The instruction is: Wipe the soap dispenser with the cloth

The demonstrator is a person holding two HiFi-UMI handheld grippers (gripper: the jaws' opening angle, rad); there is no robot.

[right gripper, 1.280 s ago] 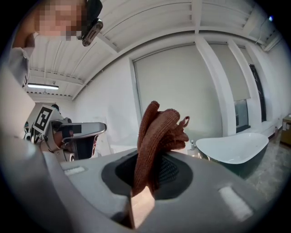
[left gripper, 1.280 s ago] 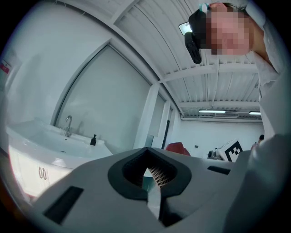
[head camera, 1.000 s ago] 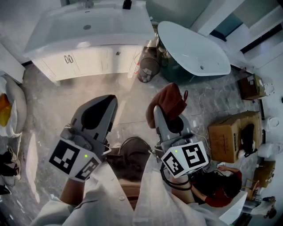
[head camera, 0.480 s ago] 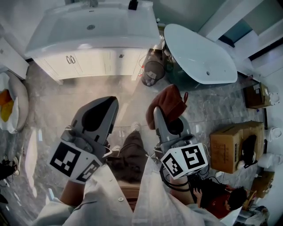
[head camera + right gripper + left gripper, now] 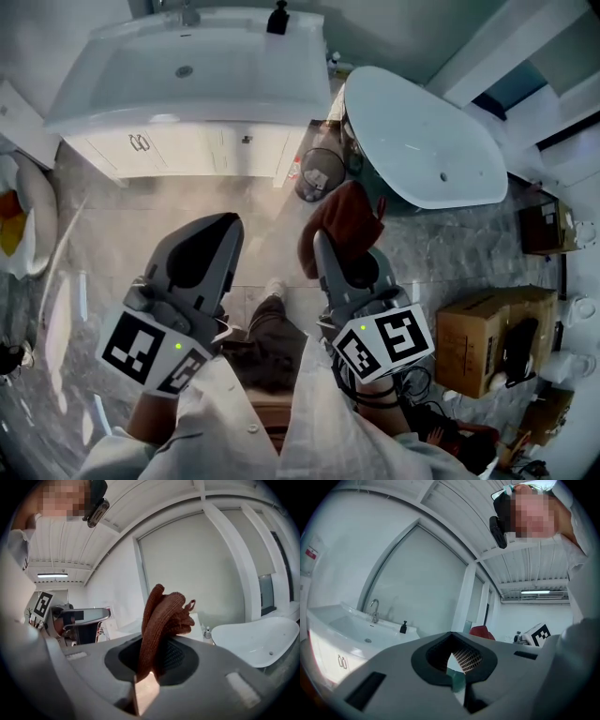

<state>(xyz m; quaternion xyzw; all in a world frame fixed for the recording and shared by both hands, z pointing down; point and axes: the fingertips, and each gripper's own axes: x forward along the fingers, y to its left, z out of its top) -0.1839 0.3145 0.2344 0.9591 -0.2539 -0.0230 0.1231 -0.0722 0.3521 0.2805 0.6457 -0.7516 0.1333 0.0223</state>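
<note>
Your right gripper (image 5: 149,665) is clamped on the rust-brown knitted cloth (image 5: 161,620), which stands bunched above its jaws. Your left gripper (image 5: 452,674) has its jaws together, with nothing between them. The small black pump soap dispenser (image 5: 277,18) stands at the back edge of the white washbasin (image 5: 112,89), well apart from both grippers.

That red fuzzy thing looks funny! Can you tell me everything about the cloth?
The cloth is rusty red-brown and looks knitted, with ribbed folds. It is bunched up, standing out of the right gripper, whose jaws are shut on its lower end. A little loop sticks out at one side. It is up in the air over the floor, touching only the jaws, away from the soap dispenser on the sink.
</note>
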